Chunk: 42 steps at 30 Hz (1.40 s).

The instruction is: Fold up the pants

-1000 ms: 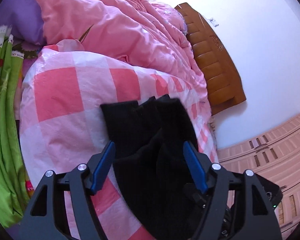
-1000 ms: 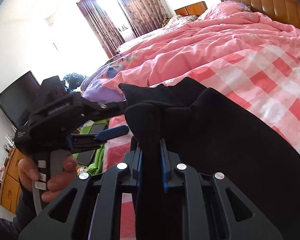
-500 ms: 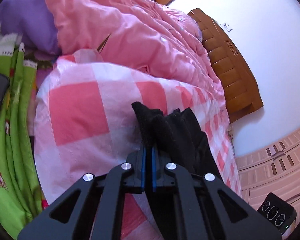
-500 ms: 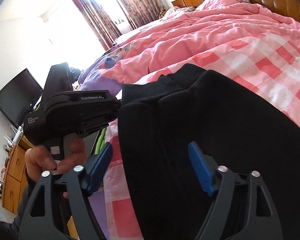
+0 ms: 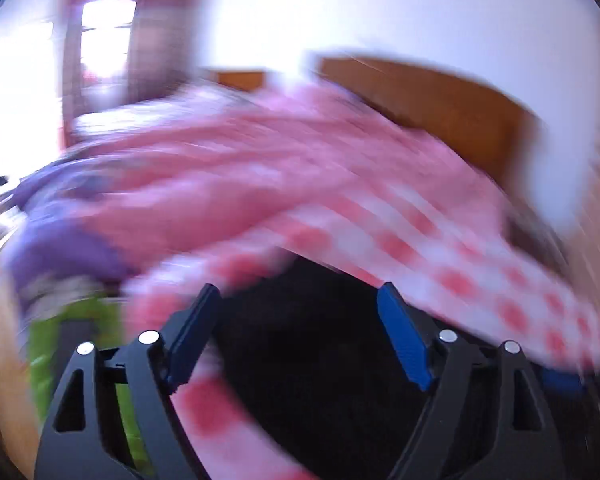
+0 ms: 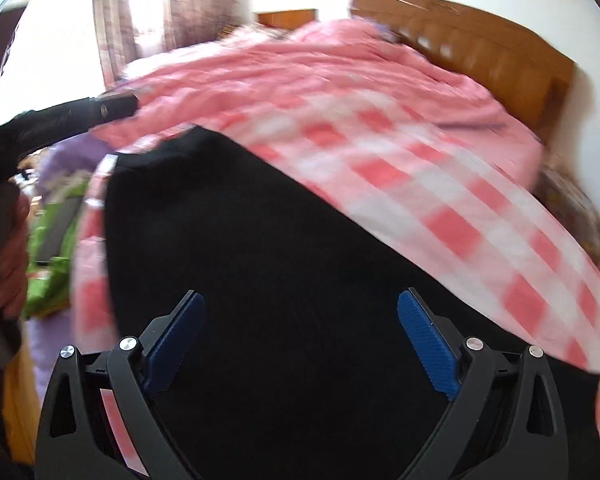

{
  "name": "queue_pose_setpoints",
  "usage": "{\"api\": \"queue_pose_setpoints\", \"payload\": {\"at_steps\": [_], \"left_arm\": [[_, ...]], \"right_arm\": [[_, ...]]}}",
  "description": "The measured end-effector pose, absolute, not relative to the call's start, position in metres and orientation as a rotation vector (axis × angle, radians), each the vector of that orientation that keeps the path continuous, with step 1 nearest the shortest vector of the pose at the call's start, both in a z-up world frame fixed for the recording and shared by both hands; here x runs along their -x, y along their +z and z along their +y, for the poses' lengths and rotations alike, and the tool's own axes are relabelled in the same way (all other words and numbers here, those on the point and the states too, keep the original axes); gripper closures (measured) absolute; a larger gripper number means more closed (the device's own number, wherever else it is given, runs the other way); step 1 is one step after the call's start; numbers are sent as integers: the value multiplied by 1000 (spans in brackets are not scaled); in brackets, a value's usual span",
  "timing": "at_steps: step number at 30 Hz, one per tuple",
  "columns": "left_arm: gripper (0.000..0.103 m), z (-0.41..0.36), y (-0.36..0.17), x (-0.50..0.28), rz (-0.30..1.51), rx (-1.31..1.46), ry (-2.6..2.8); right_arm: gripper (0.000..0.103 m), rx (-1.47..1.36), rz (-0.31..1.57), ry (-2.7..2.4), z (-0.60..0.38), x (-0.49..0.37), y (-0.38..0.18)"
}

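Right wrist, black pants [image 6: 284,264] on checked quilt [image 6: 440,184], jaws opening

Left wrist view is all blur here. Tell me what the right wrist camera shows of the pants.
Observer: The black pants lie spread on the pink checked quilt, sharp enough to see their top edge.
Operator: Report the right gripper.
Observer: The right gripper is opening, its blue pads clear of the cloth.
Operator: Say where my left gripper appears.
Observer: At that view's left edge: a hand grips its handle, the black body reaching over the quilt.
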<state>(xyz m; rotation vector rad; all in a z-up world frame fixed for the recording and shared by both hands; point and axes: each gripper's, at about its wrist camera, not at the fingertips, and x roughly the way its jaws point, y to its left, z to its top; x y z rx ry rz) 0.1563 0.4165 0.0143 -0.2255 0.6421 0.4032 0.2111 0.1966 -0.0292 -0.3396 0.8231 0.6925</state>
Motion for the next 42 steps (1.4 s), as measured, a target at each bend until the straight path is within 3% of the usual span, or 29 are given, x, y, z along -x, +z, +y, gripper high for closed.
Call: {"api": "queue_pose_setpoints", "payload": {"at_steps": [4, 5, 6, 11, 13, 14, 18, 22, 23, 24, 28, 30, 34, 37, 38, 40, 42], "left_arm": [[21, 360, -60, -232, 1036, 165, 175], [13, 359, -73, -236, 1067, 145, 192], [9, 366, -75, -232, 1034, 151, 217], [8, 389, -84, -240, 1077, 171, 277], [16, 376, -71, -232, 1066, 115, 331], [26, 366, -62, -224, 1045, 86, 364], [16, 284, -31, -200, 936, 90, 107], [14, 216, -70, -207, 1041, -110, 30], [3, 220, -72, -208, 1002, -85, 56], [1, 229, -76, -212, 1028, -34, 43], [1, 250, -74, -214, 1056, 31, 51], [16, 239, -63, -207, 1044, -5, 102], [13, 157, -29, -183, 933, -112, -68], [12, 104, -45, -186, 961, -264, -127], [12, 99, -56, -189, 991, -284, -125], [1, 106, -69, -196, 997, -278, -95], [1, 124, -71, -203, 1028, -196, -92]], "right_arm": [[7, 313, 967, 602, 143, -231, -50], [7, 356, 1012, 582, 135, -234, -62], [5, 383, 1037, 579, 129, -237, -71], [5, 391, 1068, 590, 77, -232, -65], [5, 377, 1014, 553, 54, -216, -51], [5, 367, 969, 581, 44, -203, -43], [5, 360, 921, 518, -8, -176, -40], [5, 302, 1040, 504, -64, -176, -68], [5, 326, 1046, 474, -76, -173, -68], [5, 327, 1050, 457, -89, -170, -68], [5, 265, 1053, 435, -146, -140, -63], [5, 234, 1004, 424, -153, -127, -47], [5, 191, 973, 400, -159, -115, -40], [5, 215, 1078, 353, -165, -105, -76], [4, 134, 1048, 371, -179, -97, -75], [5, 132, 1041, 374, -191, -79, -74], [5, 135, 1042, 357, -199, -65, -69]]}}
